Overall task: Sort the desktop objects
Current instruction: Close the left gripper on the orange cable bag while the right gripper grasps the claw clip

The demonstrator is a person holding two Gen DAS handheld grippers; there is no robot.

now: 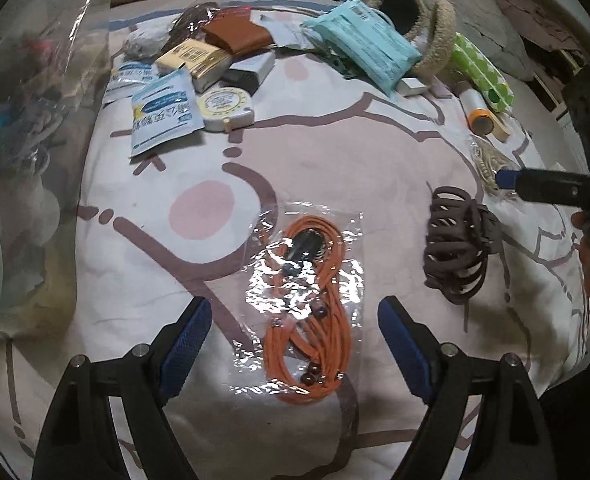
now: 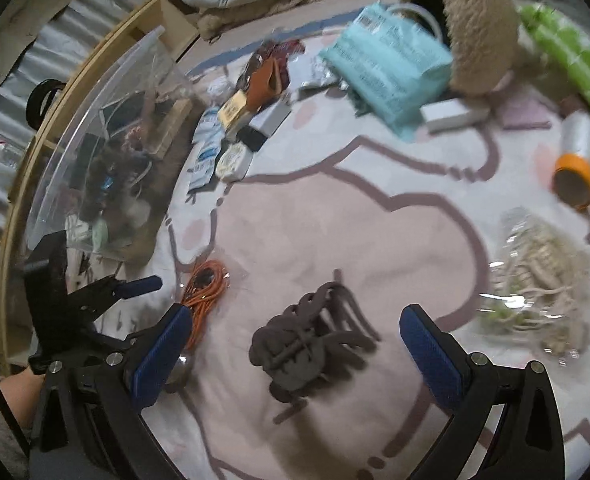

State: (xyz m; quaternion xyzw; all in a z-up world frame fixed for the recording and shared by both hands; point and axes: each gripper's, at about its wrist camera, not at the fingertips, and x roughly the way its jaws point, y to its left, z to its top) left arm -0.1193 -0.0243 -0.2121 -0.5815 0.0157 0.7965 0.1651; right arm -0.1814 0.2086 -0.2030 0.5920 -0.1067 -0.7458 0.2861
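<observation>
In the left wrist view, the left gripper stands wide, its blue-padded fingers on either side of a clear plastic bag of orange cord at the lower centre of the frame, with nothing pressed between them. The bag is crinkled and glossy; inside, the orange cord is coiled in loops with small dark beads and a dark fitting near the top. It lies flat on a pale pink and white printed cloth.

In the right wrist view, the right gripper is also spread wide above a bundle of dark brown bands at the lower centre, which is tangled and knotted together; the pads do not touch it. A bag of beige cord lies at the right edge, and a clear plastic bin holding mixed items stands at the upper left.
</observation>
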